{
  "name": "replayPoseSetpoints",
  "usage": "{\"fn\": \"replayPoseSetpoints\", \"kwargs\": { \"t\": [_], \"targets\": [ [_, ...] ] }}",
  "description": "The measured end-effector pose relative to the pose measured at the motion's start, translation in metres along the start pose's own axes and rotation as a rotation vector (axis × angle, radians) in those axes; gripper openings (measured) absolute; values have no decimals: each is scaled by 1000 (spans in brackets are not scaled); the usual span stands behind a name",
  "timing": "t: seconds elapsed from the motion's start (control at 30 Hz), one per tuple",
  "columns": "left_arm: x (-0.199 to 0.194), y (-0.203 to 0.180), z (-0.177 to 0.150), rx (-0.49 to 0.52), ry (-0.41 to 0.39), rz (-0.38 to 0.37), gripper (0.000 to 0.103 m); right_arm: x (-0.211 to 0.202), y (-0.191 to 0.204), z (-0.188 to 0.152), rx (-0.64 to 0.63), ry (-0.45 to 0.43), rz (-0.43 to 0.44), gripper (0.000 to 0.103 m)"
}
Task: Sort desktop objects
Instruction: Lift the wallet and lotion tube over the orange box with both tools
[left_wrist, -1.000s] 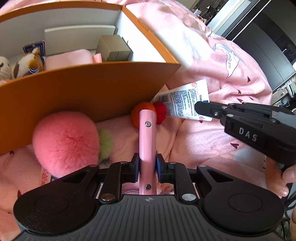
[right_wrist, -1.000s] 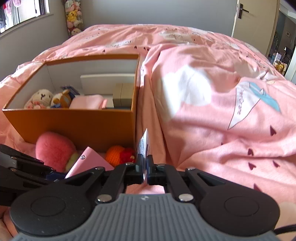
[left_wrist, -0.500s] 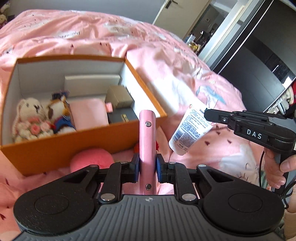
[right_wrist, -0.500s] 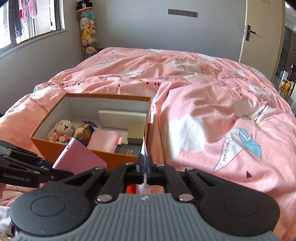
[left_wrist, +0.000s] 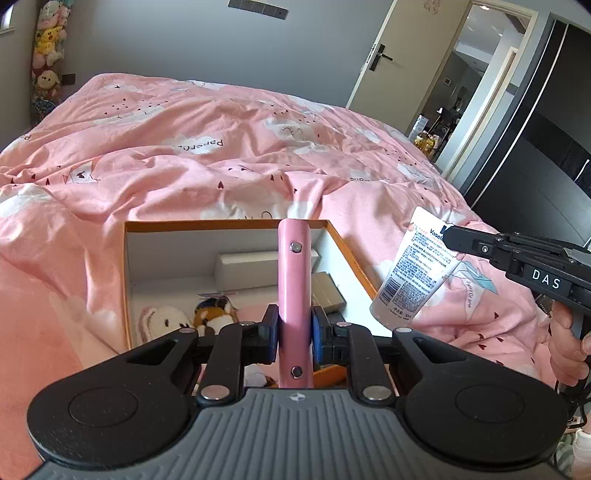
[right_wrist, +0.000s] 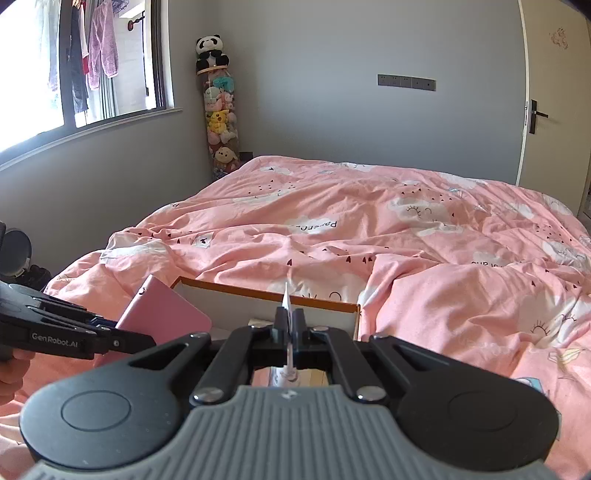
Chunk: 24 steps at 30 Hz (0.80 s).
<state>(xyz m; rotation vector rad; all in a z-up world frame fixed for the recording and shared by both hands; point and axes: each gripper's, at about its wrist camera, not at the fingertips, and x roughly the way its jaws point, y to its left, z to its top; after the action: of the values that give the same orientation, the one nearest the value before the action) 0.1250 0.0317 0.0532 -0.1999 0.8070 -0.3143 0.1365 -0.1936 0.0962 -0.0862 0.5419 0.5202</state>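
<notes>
Left gripper (left_wrist: 293, 338): closed on a pink case (left_wrist: 294, 291), a flat pink item with two rivets on its edge. Pads clamp its narrow sides; it stands edge-on, reaching forward from the jaws, over the near part of the box. The edge grip likely keeps it steady for lowering into a narrow gap.

Right gripper (right_wrist: 289, 326): closed on the flat crimped end of a white tube (left_wrist: 415, 267) of cream. In the left wrist view the tube hangs cap-down from the jaws, to the right of the box and above the bedspread. Pinching the thin seam probably lets the body dangle freely, ready to drop in upright or be laid down.

Box (left_wrist: 347, 254): orange outside, white inside, open top, resting on the pink bedspread (left_wrist: 221, 177). It appears to serve as the sorting container. Contents visible: a white rabbit toy (left_wrist: 162, 323) and a brown toy (left_wrist: 214, 317) at the near left, a long white carton (left_wrist: 251, 267) against the far wall, a grey-brown carton (left_wrist: 327, 293) at the right.

Status, by judgement: both items are lifted and carried, neither yet placed; the free floor of the box lies between the toys and the cartons.
</notes>
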Motion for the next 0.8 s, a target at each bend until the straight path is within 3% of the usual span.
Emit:
{"fn": "replayPoseSetpoints", "kwargs": {
  "t": [0.17,0.33,0.6,0.8],
  "targets": [
    [22,16,16,-17,22,16,20,49,-2,5,21,42,11,2],
    [53,34,20,-140,54,-54,20,96,-6,7,30,76,18,2],
    [106,48,6,-323,135,-137,20,148,-12,3,-17,107,16,2],
    [133,47,-7,-382,204,-147,20,171,-23,-8,-16,135,32,2]
  ]
}}
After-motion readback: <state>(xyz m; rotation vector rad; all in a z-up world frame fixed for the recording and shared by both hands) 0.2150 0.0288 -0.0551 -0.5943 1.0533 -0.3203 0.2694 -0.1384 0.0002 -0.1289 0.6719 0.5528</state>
